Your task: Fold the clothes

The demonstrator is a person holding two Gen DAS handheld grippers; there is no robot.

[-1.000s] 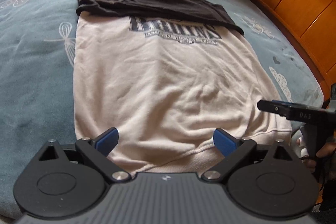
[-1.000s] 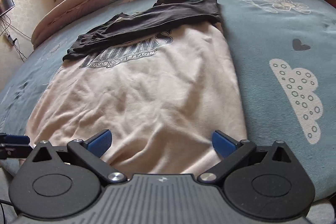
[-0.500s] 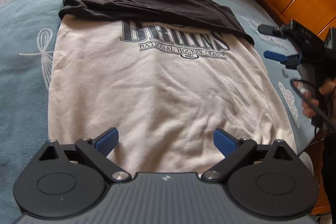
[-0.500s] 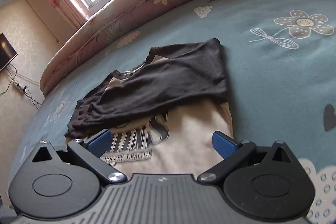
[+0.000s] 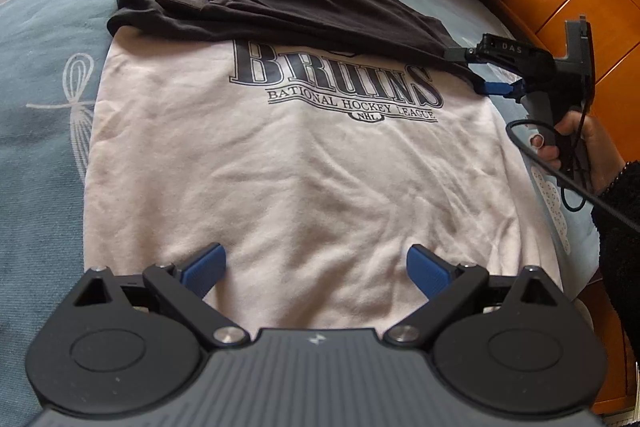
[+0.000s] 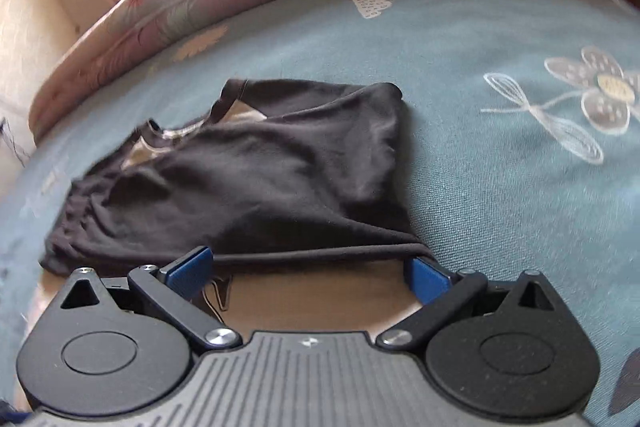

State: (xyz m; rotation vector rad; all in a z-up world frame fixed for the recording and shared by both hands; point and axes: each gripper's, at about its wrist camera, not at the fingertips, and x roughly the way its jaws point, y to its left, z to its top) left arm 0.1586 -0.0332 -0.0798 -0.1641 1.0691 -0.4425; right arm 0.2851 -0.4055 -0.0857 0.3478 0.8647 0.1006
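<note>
a cream sweatshirt (image 5: 304, 163) with dark sleeves (image 5: 280, 15) folded across its chest lies flat on the blue flowered bedspread (image 5: 44, 75), "bruins" printed in dark letters under the sleeves. the left gripper (image 5: 316, 263) hovers spread wide over the hem. the right gripper (image 6: 308, 267), fingers apart, straddles the sleeve's black edge at the shoulder.

Window glare, motion blur, fisheye warp
</note>
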